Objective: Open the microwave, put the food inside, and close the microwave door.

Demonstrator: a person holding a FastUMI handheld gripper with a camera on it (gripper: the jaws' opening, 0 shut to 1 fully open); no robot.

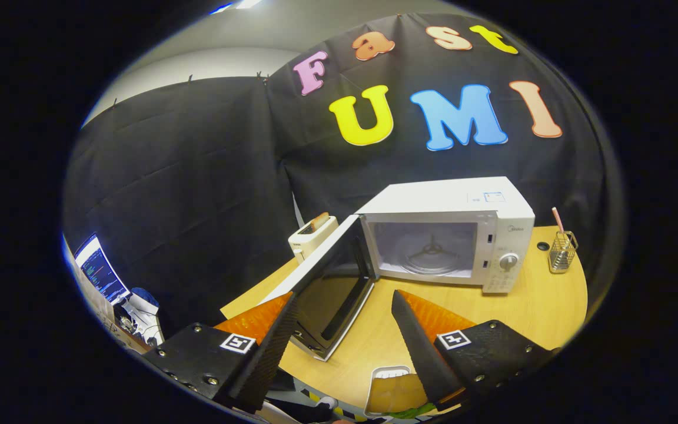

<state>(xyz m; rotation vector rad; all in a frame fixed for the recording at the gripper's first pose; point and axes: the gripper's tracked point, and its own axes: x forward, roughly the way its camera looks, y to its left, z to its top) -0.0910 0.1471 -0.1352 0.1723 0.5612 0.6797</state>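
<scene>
One microwave (451,235), door open; two fingers (274,335) spread, empty.

black cloth wall (198,176) behind a round wooden table (527,306), ceiling light (249,3) overhead

A square black-and-white marker (238,343) is sitting on each finger block of the gripper (344,294), whose fingers are standing apart, gripping nothing. A small brand mark is showing on the microwave (451,235) above its dial, too small to read. A blue-edged sticker (494,196) is lying on its top, equally illegible.
</scene>
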